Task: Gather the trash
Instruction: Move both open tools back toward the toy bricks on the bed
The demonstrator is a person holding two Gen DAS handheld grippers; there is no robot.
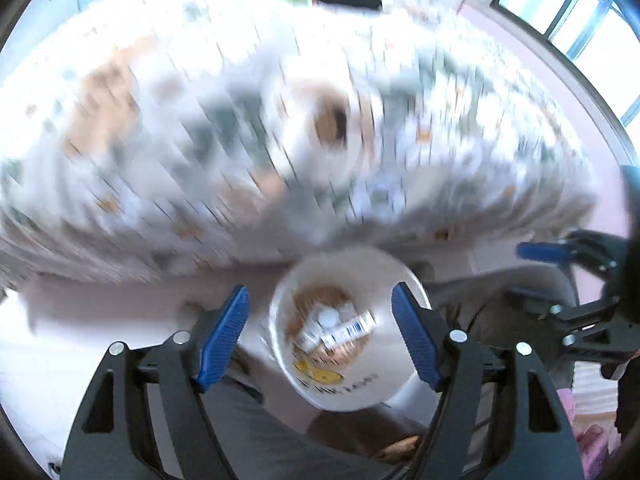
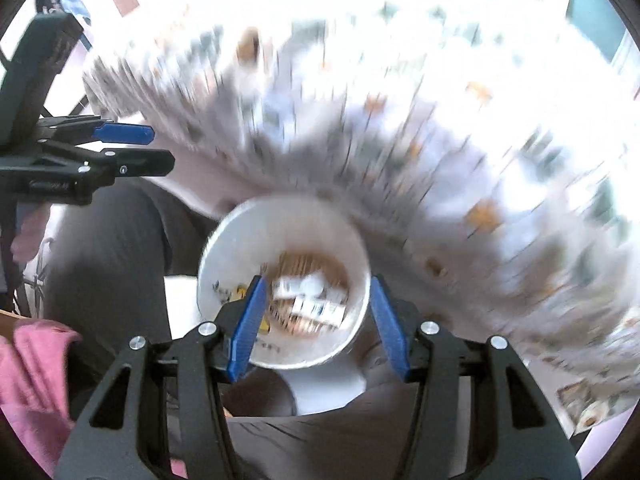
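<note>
Blue tongs (image 1: 320, 336) (bin (image 1: 404, 280) lettering blurred)

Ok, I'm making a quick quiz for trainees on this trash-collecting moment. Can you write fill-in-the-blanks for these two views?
1. The trash lies inside a round bin whose colour is ___.
2. The left gripper and the right gripper hold nothing, and both have their jaws ___.
3. The ribbed pads on the gripper fingers are coloured ___.

Missing words: white; open; blue.
</note>
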